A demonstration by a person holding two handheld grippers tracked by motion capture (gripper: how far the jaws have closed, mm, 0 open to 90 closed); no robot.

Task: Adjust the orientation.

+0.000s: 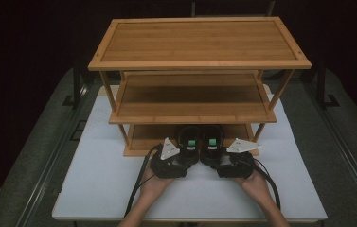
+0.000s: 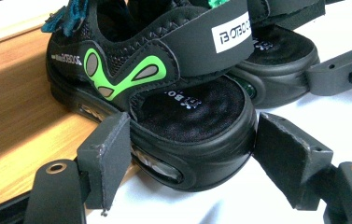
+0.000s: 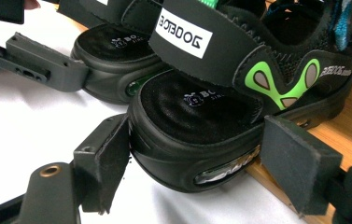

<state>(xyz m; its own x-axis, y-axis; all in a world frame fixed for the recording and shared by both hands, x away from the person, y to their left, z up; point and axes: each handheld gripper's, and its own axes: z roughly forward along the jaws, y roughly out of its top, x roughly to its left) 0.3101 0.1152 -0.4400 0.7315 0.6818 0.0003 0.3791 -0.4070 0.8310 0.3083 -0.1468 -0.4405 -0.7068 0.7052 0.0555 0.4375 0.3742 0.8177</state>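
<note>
- A white table (image 1: 100, 184) stands in a dark room and carries a three-tier wooden rack (image 1: 197, 64).
- Two black sandals, the left sandal (image 2: 164, 93) and the right sandal (image 3: 229, 98), sit side by side, toes on the rack's bottom shelf (image 1: 140, 137), heels over the table.
- The left gripper (image 2: 190, 161) pinches the left sandal's heel.
- The right gripper (image 3: 194, 163) pinches the right sandal's heel.
</note>
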